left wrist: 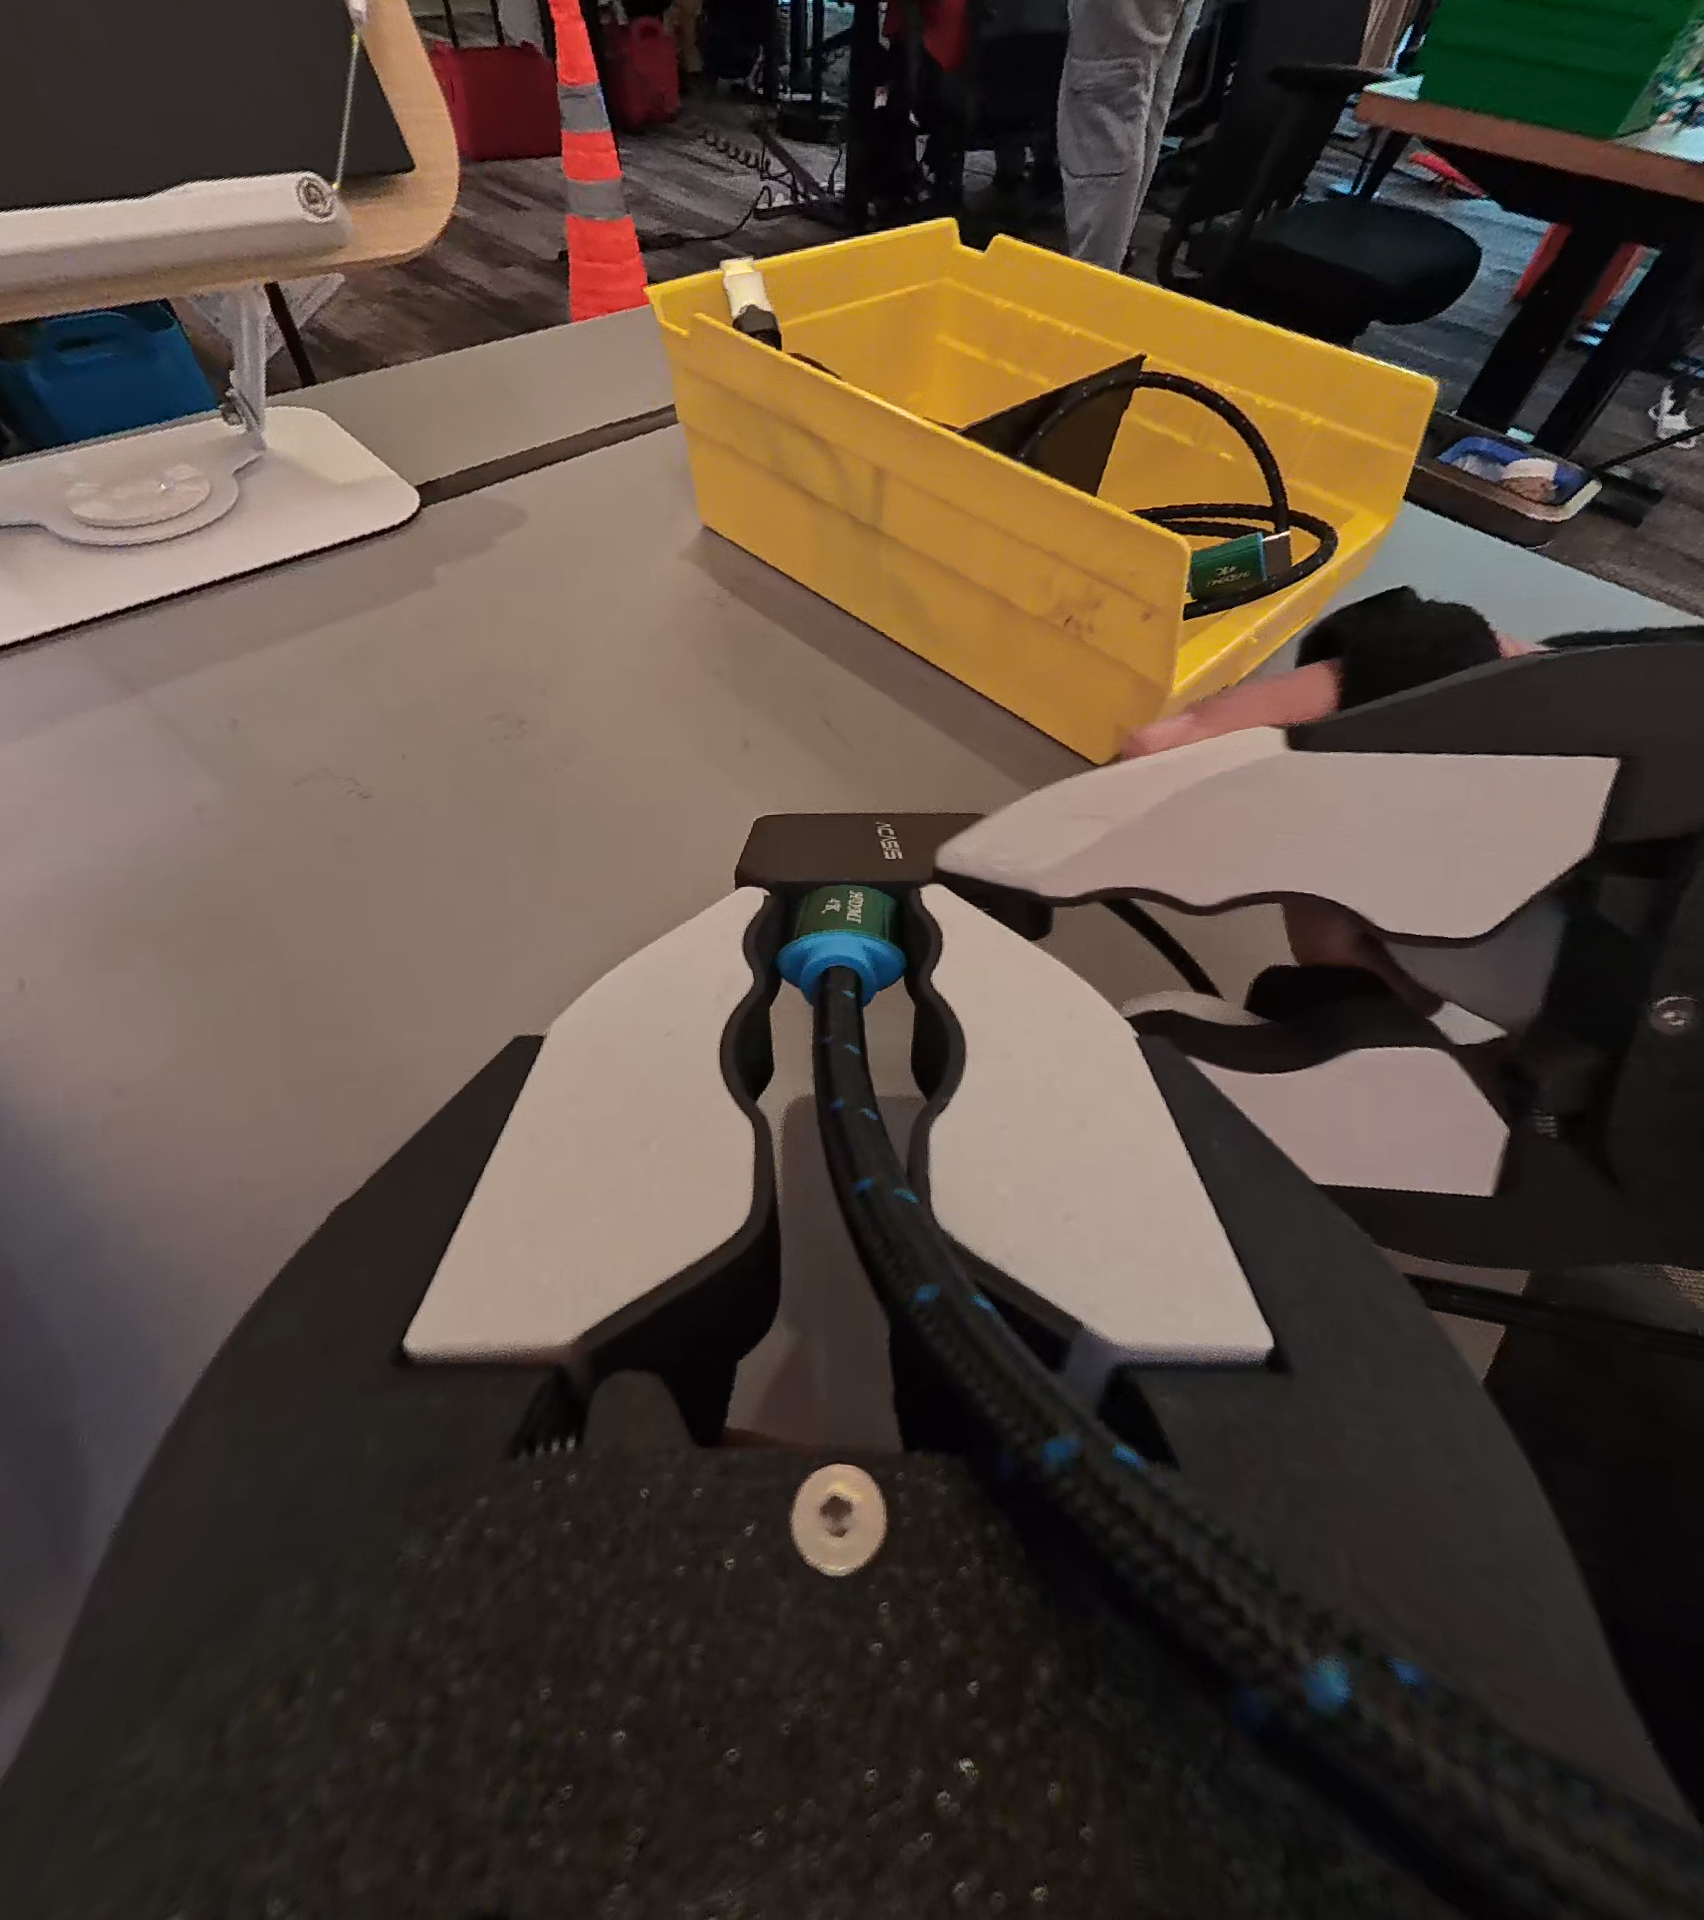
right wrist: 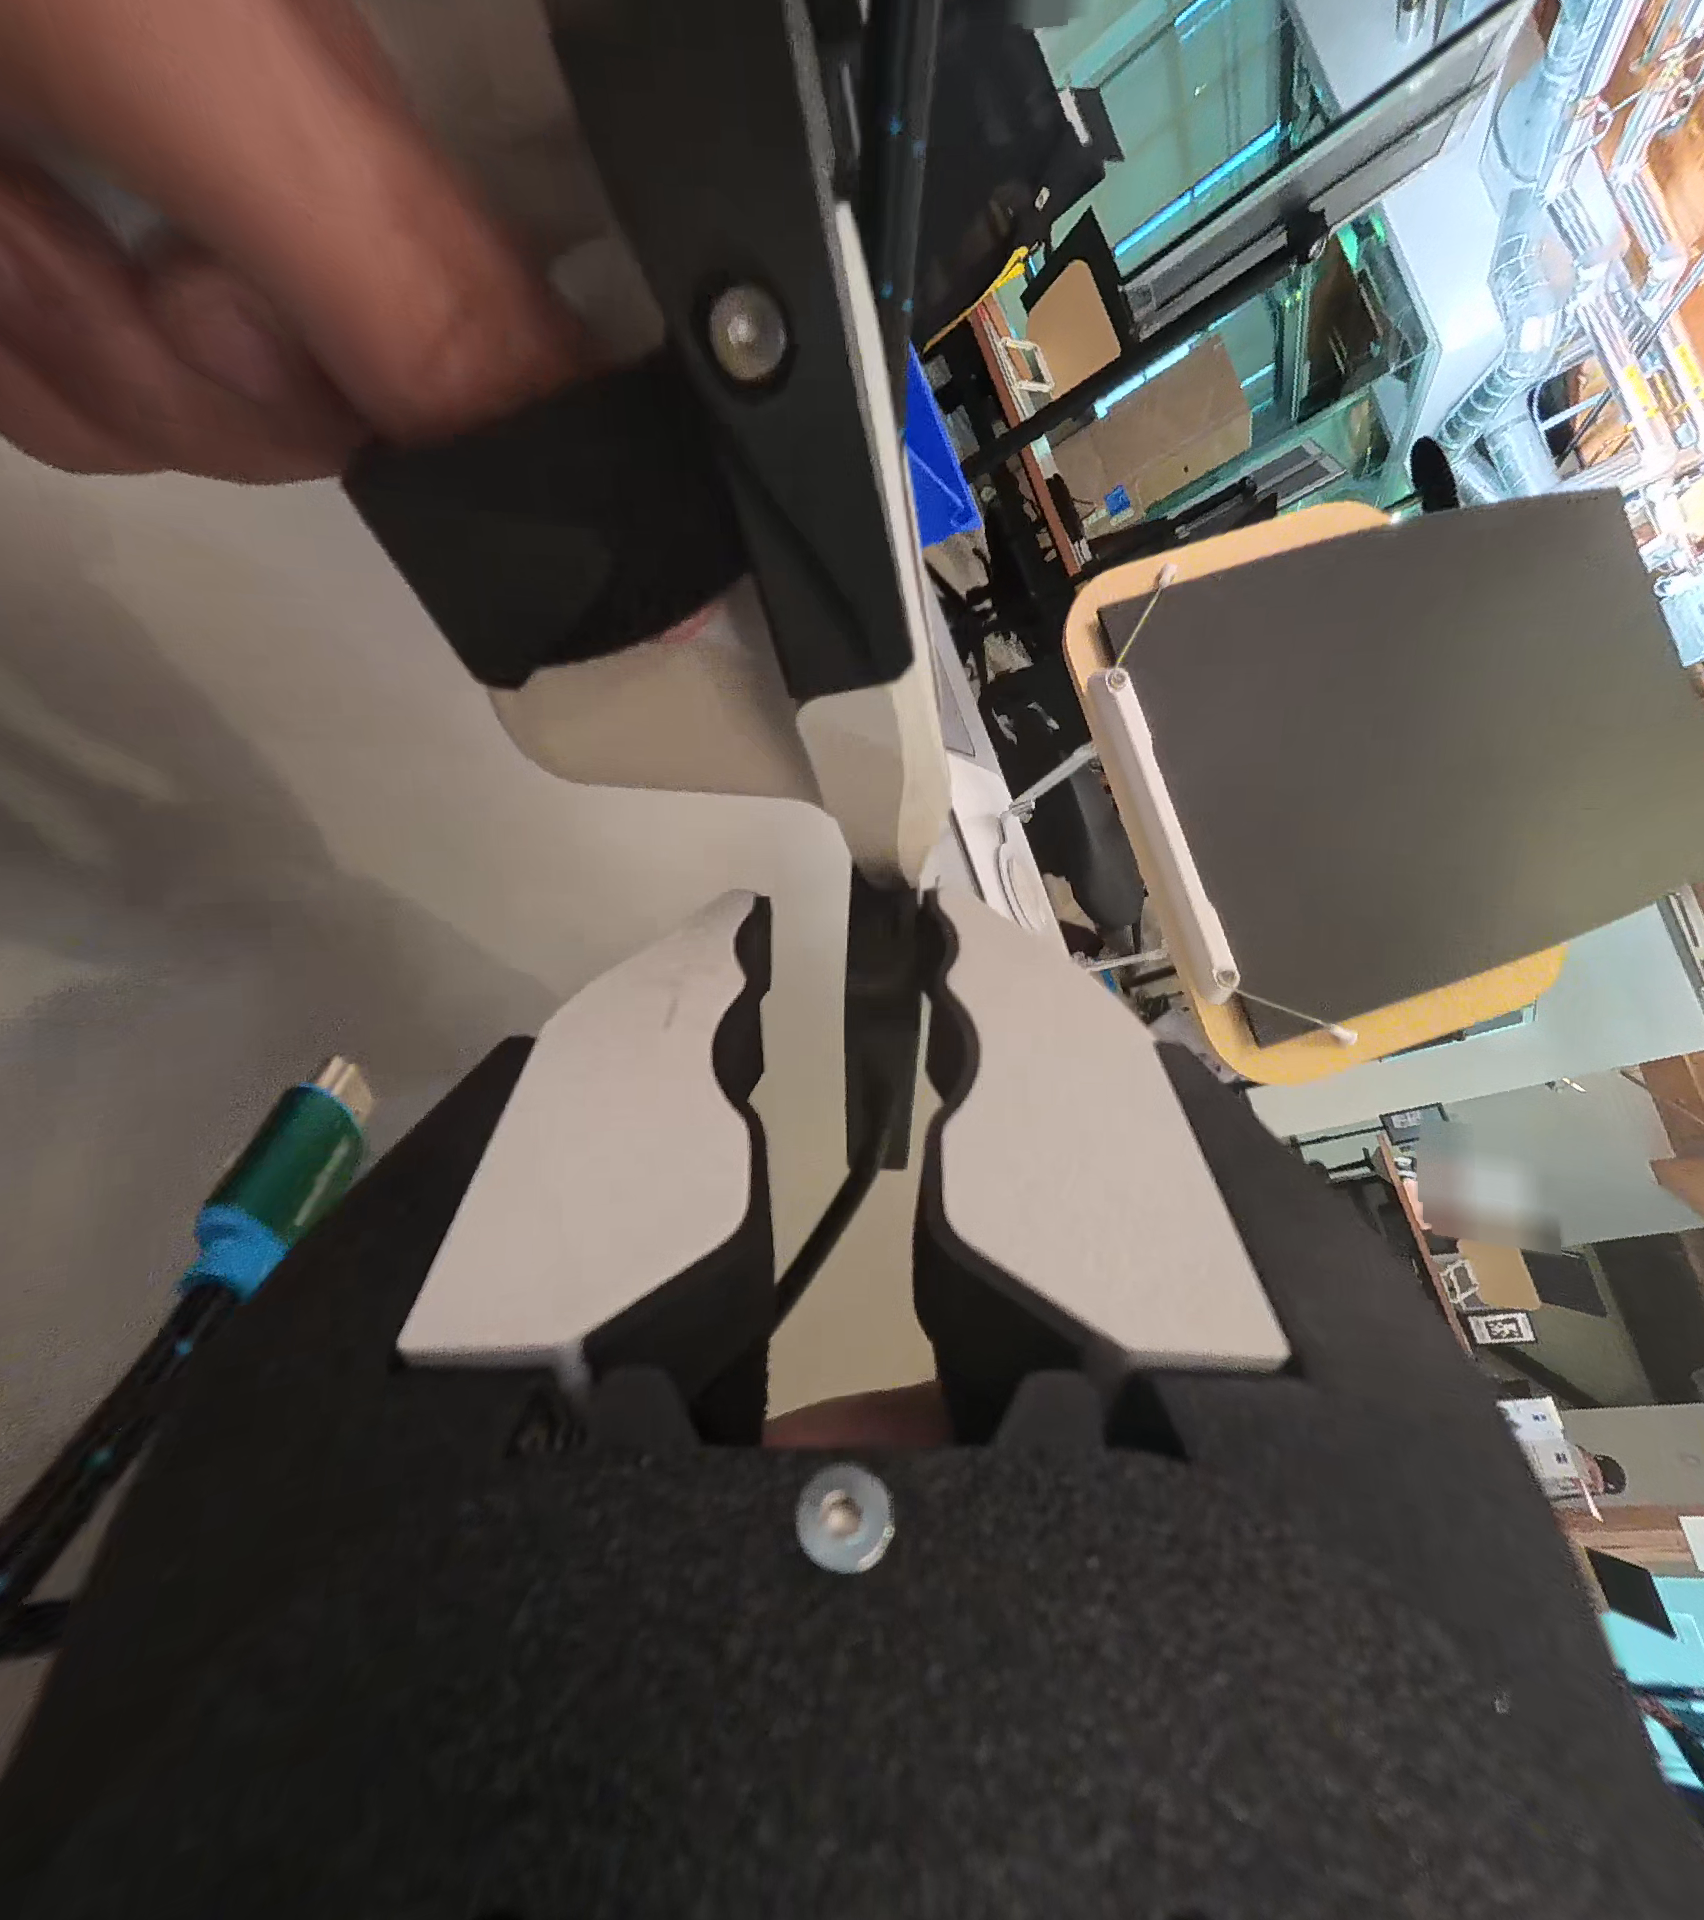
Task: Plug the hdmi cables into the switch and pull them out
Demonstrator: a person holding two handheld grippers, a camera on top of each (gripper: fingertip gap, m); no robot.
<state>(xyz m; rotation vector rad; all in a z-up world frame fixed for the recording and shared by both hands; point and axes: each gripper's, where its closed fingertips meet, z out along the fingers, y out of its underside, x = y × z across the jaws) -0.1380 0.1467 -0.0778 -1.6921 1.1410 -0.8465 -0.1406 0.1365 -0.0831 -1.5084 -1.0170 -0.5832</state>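
My left gripper [left wrist: 843, 899] is shut on a green HDMI plug [left wrist: 832, 920] with a blue collar. Its braided black cable [left wrist: 889, 1195] trails back over the gripper. The plug's front sits in the edge of the small black switch [left wrist: 827, 844], and no metal tip shows. My right gripper [left wrist: 1035, 935] comes in from the right, turned on its side. In the right wrist view the switch [right wrist: 884, 997] stands edge-on between the jaws of the right gripper [right wrist: 843, 914]. It lies against one finger, with a gap to the other. A loose green plug [right wrist: 302, 1153] lies on the table beside it.
A yellow bin [left wrist: 931, 561] stands behind the switch and holds another green-plugged cable [left wrist: 1232, 566]. A white tablet stand [left wrist: 152, 509] is at the far left of the grey table. An orange cone [left wrist: 593, 166] and chairs stand beyond the table. A hand [right wrist: 204, 260] holds the left gripper. The tips of both grippers are at nearly the same place.
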